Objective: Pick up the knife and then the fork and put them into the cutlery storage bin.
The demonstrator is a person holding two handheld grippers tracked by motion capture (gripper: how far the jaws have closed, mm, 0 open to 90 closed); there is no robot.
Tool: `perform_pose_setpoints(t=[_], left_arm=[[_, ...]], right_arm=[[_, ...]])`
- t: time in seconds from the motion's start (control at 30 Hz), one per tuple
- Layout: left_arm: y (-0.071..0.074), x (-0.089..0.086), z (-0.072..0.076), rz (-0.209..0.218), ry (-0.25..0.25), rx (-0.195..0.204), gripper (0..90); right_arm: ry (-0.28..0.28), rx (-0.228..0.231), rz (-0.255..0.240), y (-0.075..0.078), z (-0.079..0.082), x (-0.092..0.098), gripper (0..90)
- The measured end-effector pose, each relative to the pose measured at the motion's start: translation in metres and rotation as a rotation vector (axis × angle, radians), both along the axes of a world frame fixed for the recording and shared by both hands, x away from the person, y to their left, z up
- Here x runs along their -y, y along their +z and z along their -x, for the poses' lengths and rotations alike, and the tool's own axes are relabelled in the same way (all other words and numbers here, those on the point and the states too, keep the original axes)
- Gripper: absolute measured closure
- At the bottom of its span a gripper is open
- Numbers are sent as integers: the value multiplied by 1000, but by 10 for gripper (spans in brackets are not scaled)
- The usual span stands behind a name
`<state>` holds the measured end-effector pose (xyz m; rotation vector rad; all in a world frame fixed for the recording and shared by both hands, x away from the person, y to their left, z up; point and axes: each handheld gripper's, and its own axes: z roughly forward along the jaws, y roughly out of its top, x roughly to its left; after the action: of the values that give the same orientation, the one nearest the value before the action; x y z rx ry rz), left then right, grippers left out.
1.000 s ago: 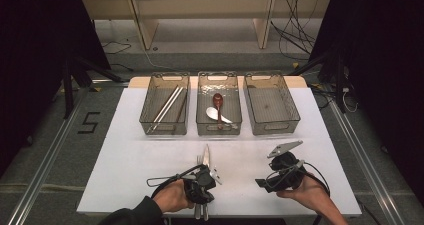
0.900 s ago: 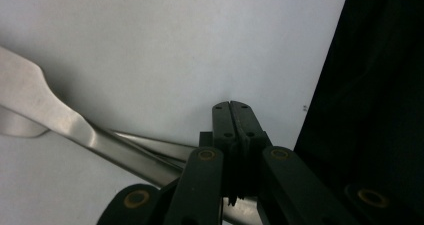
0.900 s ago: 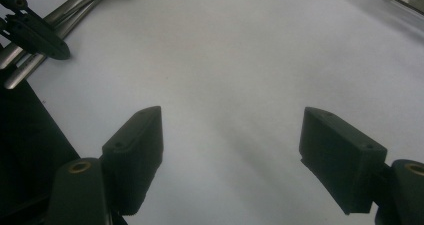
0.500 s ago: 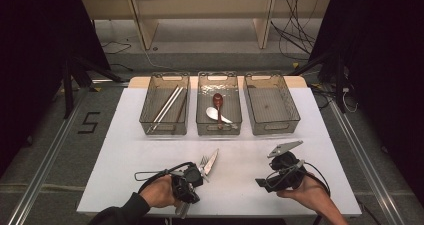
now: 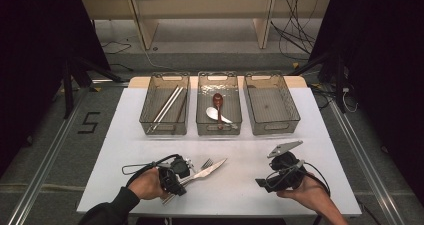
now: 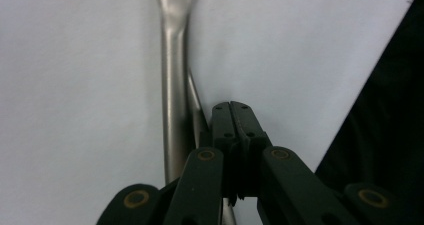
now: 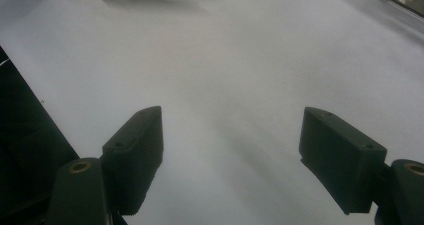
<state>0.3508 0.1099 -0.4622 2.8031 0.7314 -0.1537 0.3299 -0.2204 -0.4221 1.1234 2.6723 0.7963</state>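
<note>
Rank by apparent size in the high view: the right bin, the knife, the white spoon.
1. Right bin, clearly the largest.
2. Knife, long and thin beside the left gripper; part of its handle is hidden there.
3. White spoon, smallest, though it lies farther from the camera, which shrinks it somewhat.

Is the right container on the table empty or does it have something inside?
Empty, as far as the high view shows. The right container shows only its bare bottom, while the middle container holds spoons.

A lab recording rig: white table (image 5: 150, 135) on railed floor, loose cables (image 5: 295, 35), dark curtains.
</note>
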Motion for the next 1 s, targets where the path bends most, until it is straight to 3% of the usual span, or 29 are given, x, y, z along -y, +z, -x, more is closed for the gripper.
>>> perform_pose_setpoints(t=[0.4, 0.47, 1.0], left_arm=[[2, -8, -9, -47, 23, 59, 888], [1, -11, -12, -47, 49, 76, 888], [3, -12, -15, -37, 62, 76, 868]], right_arm=[[1, 0, 2, 0, 0, 0, 266], [1, -2, 2, 0, 0, 0, 266], [6, -4, 6, 0, 0, -1, 266]])
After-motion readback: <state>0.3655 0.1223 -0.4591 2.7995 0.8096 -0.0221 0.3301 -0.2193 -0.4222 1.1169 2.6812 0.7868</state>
